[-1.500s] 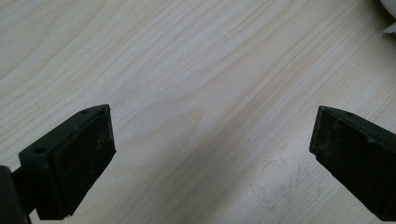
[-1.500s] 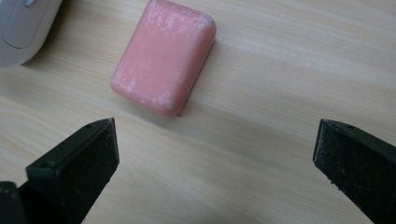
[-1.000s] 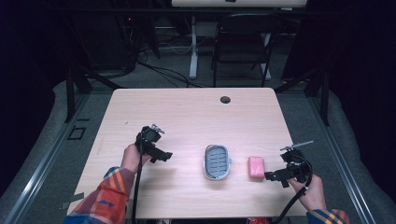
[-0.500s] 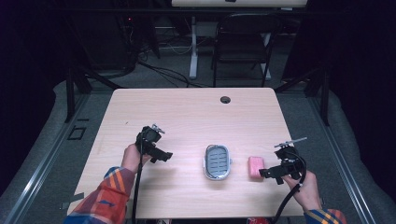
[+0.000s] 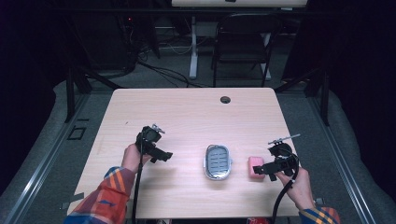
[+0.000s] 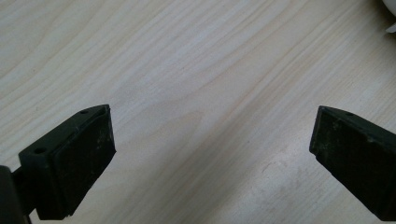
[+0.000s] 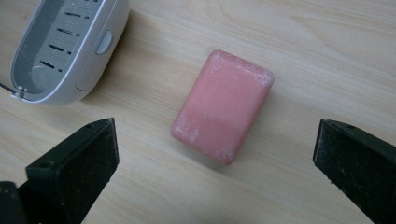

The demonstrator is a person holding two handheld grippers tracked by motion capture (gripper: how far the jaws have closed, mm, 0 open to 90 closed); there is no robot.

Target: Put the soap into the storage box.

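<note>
On the table [image 5: 187, 116]: pink soap bar [image 7: 222, 106] lies beside the empty soap dish [image 5: 218, 162], ungrasped. Right gripper [image 7: 215, 154] wide, framing it; left gripper [image 6: 210, 154] wide, idle. Likely everything left.

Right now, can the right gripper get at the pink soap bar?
Probably yes: the right gripper is open, the soap bar lies flat between its jaws' line, apart from the soap dish, nothing between.
</note>
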